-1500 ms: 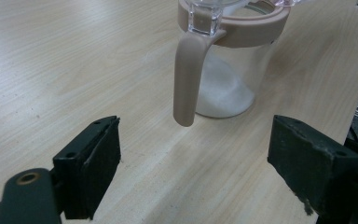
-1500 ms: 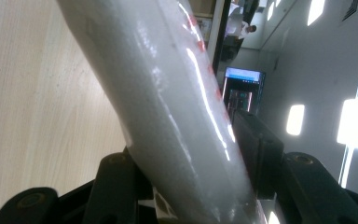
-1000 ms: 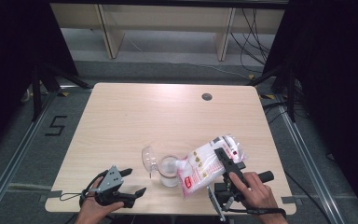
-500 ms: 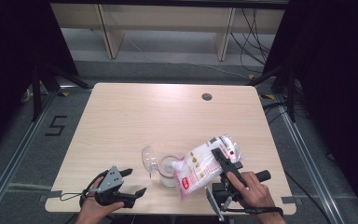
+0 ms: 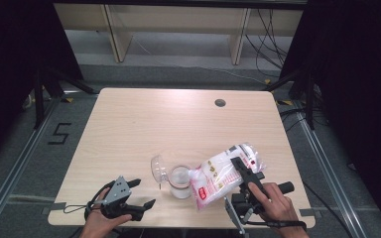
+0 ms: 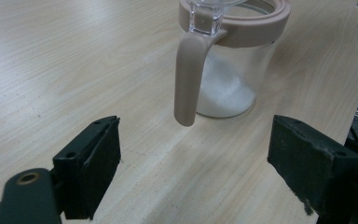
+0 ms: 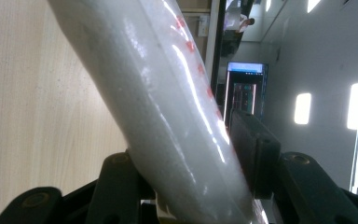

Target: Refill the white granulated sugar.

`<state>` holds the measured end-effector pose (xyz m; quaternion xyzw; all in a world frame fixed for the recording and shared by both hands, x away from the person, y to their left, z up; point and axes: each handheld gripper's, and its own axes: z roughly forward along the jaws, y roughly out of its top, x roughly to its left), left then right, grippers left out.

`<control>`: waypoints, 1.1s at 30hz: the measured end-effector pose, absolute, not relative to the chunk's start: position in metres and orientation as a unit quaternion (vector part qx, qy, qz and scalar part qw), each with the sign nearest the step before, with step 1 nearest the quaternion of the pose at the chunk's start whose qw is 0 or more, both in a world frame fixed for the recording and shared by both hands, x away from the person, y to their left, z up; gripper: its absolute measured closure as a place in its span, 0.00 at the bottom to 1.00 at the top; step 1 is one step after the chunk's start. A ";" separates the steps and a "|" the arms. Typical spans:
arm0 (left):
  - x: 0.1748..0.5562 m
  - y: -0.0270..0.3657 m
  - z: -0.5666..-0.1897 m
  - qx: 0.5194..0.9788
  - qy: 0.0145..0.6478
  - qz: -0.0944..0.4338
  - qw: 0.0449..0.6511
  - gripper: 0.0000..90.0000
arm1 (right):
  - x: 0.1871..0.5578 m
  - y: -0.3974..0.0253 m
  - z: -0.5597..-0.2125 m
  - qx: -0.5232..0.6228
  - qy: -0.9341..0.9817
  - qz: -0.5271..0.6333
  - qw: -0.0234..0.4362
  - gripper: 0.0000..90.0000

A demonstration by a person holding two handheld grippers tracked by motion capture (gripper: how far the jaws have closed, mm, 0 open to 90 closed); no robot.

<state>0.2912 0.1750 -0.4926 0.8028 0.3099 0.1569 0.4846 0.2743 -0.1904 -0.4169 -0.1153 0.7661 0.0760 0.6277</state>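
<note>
- Your right gripper [image 5: 243, 173] is clamped on the bag [image 5: 222, 174], tipped over the jar [image 5: 179, 181].
- Left gripper [image 5: 141, 194] gapes wide, just beside jar, not touching.
- Risk: unbraced jar tips; bag mouth drifts, spilling onto table [image 5: 168, 124].

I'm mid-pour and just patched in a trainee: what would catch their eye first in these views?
First, the bag of white granules clamped in the right gripper, tilted with its lower end at the mouth of the clear jar near the table's front edge. Next, the jar itself, lid flipped open and white granules in its bottom, while the left gripper rests open at the front left.
</note>
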 end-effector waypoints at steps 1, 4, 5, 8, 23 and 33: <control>0.291 0.175 -0.493 0.803 0.310 0.157 0.485 0.18 | 0.274 -0.190 -0.417 -0.115 0.766 0.076 0.628 0.64; 0.291 0.175 -0.492 0.803 0.309 0.158 0.484 0.18 | 0.276 -0.191 -0.414 -0.135 0.762 0.070 0.630 0.64; 0.291 0.175 -0.493 0.803 0.310 0.157 0.485 0.18 | 0.275 -0.192 -0.417 -0.116 0.766 0.080 0.627 0.64; 0.291 0.175 -0.493 0.803 0.310 0.157 0.485 0.18 | 0.276 -0.194 -0.416 -0.109 0.768 0.082 0.626 0.64; 0.292 0.175 -0.493 0.805 0.308 0.156 0.483 0.18 | 0.276 -0.186 -0.414 -0.122 0.766 0.084 0.626 0.64; 0.292 0.175 -0.493 0.805 0.309 0.157 0.482 0.18 | 0.272 -0.192 -0.414 -0.102 0.766 0.082 0.629 0.65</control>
